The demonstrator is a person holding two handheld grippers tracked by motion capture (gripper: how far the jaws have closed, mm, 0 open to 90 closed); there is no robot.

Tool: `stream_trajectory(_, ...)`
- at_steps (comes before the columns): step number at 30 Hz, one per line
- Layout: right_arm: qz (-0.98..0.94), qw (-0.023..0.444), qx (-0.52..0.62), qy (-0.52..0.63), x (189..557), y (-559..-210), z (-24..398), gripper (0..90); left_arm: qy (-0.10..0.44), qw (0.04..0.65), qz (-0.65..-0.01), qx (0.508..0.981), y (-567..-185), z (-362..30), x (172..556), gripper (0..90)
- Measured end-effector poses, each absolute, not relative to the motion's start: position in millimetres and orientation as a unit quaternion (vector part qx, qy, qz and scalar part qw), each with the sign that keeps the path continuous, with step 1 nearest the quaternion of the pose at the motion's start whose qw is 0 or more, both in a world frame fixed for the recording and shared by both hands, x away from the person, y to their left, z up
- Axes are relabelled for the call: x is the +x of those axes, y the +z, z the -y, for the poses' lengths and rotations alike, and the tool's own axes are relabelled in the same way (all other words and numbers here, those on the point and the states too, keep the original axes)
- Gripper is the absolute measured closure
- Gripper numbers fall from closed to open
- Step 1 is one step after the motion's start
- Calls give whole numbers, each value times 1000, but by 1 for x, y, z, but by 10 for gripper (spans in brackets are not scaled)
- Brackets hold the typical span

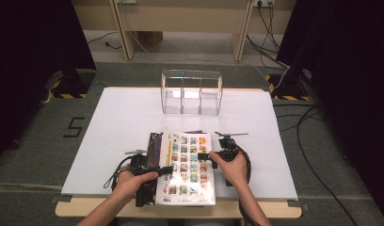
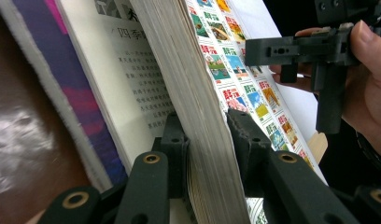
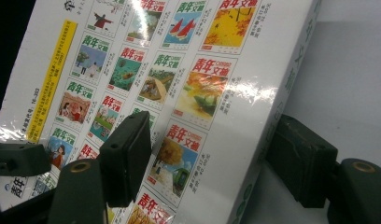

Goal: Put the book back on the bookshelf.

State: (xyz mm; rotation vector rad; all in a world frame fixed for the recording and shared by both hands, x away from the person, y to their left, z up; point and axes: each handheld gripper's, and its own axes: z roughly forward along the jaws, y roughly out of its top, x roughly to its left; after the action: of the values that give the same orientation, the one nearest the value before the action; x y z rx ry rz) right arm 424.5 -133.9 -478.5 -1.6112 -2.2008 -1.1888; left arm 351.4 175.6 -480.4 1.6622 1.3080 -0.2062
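Book (image 1: pixel 188 165) lying low in the middle of the high view, near the table's (image 1: pixel 110 127) front edge, glossy back cover tiled with small colourful pictures. Left hand-held gripper (image 2: pixel 208 135) clamping the thick page block; right hand-held gripper (image 3: pixel 207 163) straddling the spine edge, jaws open. Seemingly lifting the book; next, needing the right jaws closing firmly before carrying toward the clear box (image 1: pixel 192 92).

Glossy paper cover on the book (image 3: pixel 188 93), catching glare; matt, rough-cut page edges (image 2: pixel 198 116). Matt black plastic on the left hand-held gripper (image 2: pixel 207 140) and the right hand-held gripper (image 3: pixel 202 163), brass-looking rivets. Clear, shiny plastic organizer (image 1: pixel 191 92). Smooth matt white counter (image 1: pixel 124 117), pale wood edge.
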Motion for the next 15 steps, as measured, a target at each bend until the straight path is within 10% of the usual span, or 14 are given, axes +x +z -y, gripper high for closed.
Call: stream_trajectory(15,767,-15,-498,-404,416,-440,135,569,-90,452,-524,716,-475,-165,367,675)
